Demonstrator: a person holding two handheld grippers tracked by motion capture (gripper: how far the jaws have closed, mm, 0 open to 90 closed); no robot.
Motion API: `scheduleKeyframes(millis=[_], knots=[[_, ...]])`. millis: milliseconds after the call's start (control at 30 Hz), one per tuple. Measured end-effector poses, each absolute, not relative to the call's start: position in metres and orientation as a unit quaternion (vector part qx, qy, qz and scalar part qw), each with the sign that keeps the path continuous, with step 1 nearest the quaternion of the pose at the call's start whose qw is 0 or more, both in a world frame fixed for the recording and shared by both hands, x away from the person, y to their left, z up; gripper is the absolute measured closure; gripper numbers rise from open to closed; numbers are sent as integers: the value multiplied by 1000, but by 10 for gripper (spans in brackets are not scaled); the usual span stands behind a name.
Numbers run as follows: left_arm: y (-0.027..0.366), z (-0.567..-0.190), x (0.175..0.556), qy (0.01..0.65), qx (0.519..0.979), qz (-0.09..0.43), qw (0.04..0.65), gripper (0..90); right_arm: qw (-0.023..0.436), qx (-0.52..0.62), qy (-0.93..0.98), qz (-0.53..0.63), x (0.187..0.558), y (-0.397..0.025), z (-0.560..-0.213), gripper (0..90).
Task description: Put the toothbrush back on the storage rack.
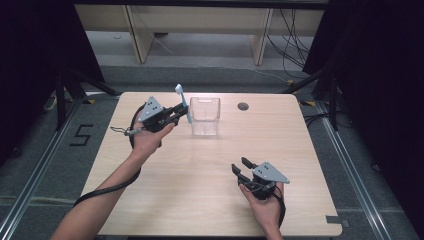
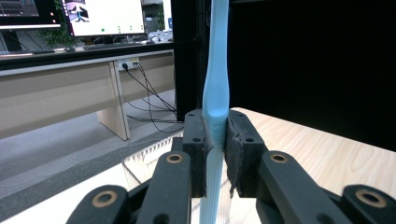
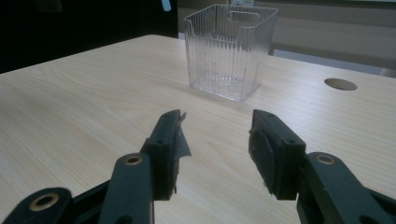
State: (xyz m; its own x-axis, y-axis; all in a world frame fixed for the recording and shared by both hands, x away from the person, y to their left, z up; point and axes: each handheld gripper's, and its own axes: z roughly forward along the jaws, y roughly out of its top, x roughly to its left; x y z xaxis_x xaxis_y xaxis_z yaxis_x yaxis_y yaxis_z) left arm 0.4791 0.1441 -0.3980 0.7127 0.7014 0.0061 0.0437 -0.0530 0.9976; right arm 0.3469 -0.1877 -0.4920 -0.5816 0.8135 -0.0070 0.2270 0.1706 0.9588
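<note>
Pale wooden surface: left tongs clamp a blue toothbrush upright, clear bin just beside them (nearer than to the right tongs, gaping, empty)

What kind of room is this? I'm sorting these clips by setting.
Probably a lab or office recording bay: black curtains flank a lone wooden table, computer monitors sit on a desk behind, and loose cables trail over the grey floor.

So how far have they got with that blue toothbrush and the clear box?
Picked up: the left gripper is clamped on the blue toothbrush, holding it upright beside the clear box. Left to do, probably: lowering it into the box, which looks empty. The right gripper rests open, holding nothing.
</note>
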Motion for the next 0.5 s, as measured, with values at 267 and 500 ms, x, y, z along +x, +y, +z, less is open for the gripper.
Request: scheduleKeyframes(millis=[267,500], knots=[[136,-386,494,270,675,267,633,784,263,374,713,532,345,-187,-492,538],[131,-388,504,277,677,279,622,783,265,374,713,530,346,-187,-492,534]])
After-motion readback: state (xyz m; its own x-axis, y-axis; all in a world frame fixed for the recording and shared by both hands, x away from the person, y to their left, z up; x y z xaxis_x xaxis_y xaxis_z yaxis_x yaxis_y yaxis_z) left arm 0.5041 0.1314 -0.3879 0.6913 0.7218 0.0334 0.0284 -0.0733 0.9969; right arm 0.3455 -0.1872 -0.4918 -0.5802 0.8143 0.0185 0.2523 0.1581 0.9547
